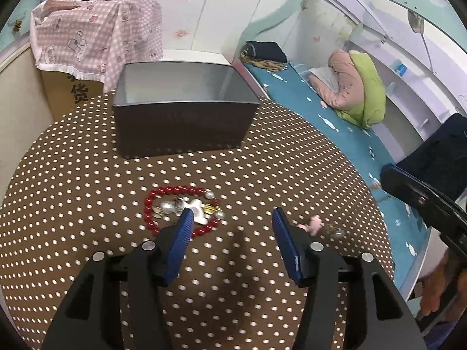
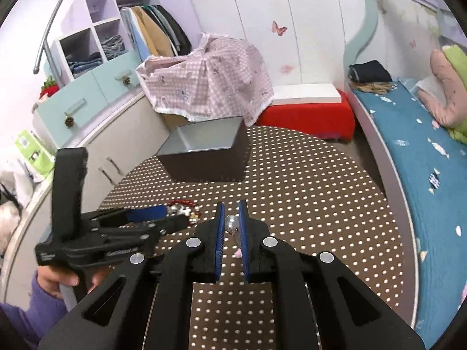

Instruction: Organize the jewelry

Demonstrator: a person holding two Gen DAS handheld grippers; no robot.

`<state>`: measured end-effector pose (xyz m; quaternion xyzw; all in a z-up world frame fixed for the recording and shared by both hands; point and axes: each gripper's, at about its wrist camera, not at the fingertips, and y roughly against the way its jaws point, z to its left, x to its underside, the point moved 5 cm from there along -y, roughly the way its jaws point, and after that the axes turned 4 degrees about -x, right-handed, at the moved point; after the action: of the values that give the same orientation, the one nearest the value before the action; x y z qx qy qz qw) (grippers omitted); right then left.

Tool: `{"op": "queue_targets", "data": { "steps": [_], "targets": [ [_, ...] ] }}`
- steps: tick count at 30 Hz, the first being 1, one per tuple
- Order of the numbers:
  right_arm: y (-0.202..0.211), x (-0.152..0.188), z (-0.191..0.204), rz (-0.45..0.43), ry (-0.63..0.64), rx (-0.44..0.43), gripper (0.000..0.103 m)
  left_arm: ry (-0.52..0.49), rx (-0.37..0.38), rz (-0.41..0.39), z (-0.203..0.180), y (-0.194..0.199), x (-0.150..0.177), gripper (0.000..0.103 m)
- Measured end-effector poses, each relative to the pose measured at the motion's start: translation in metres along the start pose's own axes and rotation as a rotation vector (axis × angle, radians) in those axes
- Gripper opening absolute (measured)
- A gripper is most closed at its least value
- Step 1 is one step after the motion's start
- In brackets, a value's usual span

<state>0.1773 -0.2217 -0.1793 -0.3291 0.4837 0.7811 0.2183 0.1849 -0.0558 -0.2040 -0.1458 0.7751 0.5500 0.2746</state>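
Left wrist view: polka-dot tablecloth (image 1: 262,160) in a bedroom; left gripper (image 1: 232,214) angles down, open, empty. Right gripper (image 2: 232,205) pinches a pearl earring (image 2: 231,222).

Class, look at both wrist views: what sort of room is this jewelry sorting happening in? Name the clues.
Most likely a child's bedroom. A bed with a blue sheet runs along one side, butterfly stickers dot the wall, and hanging clothes fill an open wardrobe.

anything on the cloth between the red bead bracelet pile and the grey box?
Nothing. In the left wrist view the dotted tablecloth runs bare from the red bead bracelet up to the grey box. The right wrist view agrees.
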Motion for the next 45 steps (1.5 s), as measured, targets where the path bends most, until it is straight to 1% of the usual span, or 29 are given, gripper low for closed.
{"op": "queue_targets", "data": {
  "steps": [8, 12, 14, 15, 17, 19, 20, 21, 22, 23, 24, 26, 27, 31, 34, 37, 39, 42, 43, 45],
  "targets": [
    [0.017, 0.016, -0.035, -0.017, -0.066, 0.068, 0.010, -0.099, 0.058, 0.047, -0.052, -0.016, 0.017, 0.054],
    [0.025, 0.022, -0.050, -0.021, -0.088, 0.080, 0.010, -0.128, 0.064, 0.074, -0.072, -0.032, 0.023, 0.054],
    [0.022, 0.029, -0.060, -0.008, -0.107, 0.084, 0.010, -0.140, 0.053, 0.087, -0.079, -0.040, 0.024, 0.054],
    [0.020, 0.034, -0.065, -0.001, -0.119, 0.083, 0.010, -0.155, 0.038, 0.071, -0.083, -0.041, 0.022, 0.054],
    [0.014, 0.041, -0.072, 0.009, -0.142, 0.080, 0.010, -0.188, 0.009, 0.065, -0.089, -0.046, 0.021, 0.054],
    [0.009, 0.046, -0.077, 0.020, -0.157, 0.077, 0.010, -0.214, -0.011, 0.061, -0.095, -0.048, 0.020, 0.051],
    [0.006, 0.049, -0.079, 0.023, -0.163, 0.075, 0.010, -0.227, -0.028, 0.055, -0.098, -0.050, 0.020, 0.048],
    [0.004, 0.051, -0.080, 0.027, -0.165, 0.072, 0.010, -0.242, -0.040, 0.052, -0.100, -0.051, 0.020, 0.038],
    [0.003, 0.053, -0.080, 0.030, -0.166, 0.070, 0.010, -0.257, -0.050, 0.049, -0.103, -0.052, 0.019, 0.034],
    [0.001, 0.054, -0.080, 0.032, -0.168, 0.066, 0.010, -0.275, -0.061, 0.045, -0.105, -0.053, 0.019, 0.033],
    [-0.001, 0.055, -0.080, 0.034, -0.170, 0.062, 0.010, -0.291, -0.076, 0.041, -0.107, -0.055, 0.019, 0.030],
    [-0.004, 0.056, -0.080, 0.037, -0.171, 0.058, 0.010, -0.298, -0.079, 0.043, -0.108, -0.057, 0.017, 0.026],
    [-0.005, 0.056, -0.079, 0.040, -0.172, 0.056, 0.010, -0.302, -0.081, 0.043, -0.108, -0.058, 0.017, 0.020],
    [-0.011, 0.058, -0.077, 0.048, -0.179, 0.050, 0.010, -0.308, -0.062, 0.035, -0.103, -0.058, 0.015, 0.019],
    [-0.014, 0.057, -0.072, 0.053, -0.171, 0.049, 0.010, -0.271, -0.038, 0.028, -0.092, -0.054, 0.015, 0.019],
    [-0.014, 0.053, -0.069, 0.043, -0.163, 0.054, 0.010, -0.240, -0.034, 0.023, -0.077, -0.048, 0.014, 0.019],
    [-0.012, 0.050, -0.068, 0.036, -0.166, 0.052, 0.010, -0.220, -0.001, 0.021, -0.072, -0.041, 0.011, 0.019],
    [-0.005, 0.044, -0.071, 0.014, -0.165, 0.077, 0.010, -0.211, 0.002, -0.002, -0.066, -0.031, 0.007, 0.019],
    [-0.002, 0.044, -0.073, 0.010, -0.166, 0.087, 0.013, -0.210, -0.002, -0.010, -0.063, -0.028, 0.007, 0.019],
    [-0.004, 0.047, -0.075, 0.044, -0.156, 0.122, 0.014, -0.205, 0.000, -0.019, -0.059, -0.022, 0.006, 0.019]
  ]
}}
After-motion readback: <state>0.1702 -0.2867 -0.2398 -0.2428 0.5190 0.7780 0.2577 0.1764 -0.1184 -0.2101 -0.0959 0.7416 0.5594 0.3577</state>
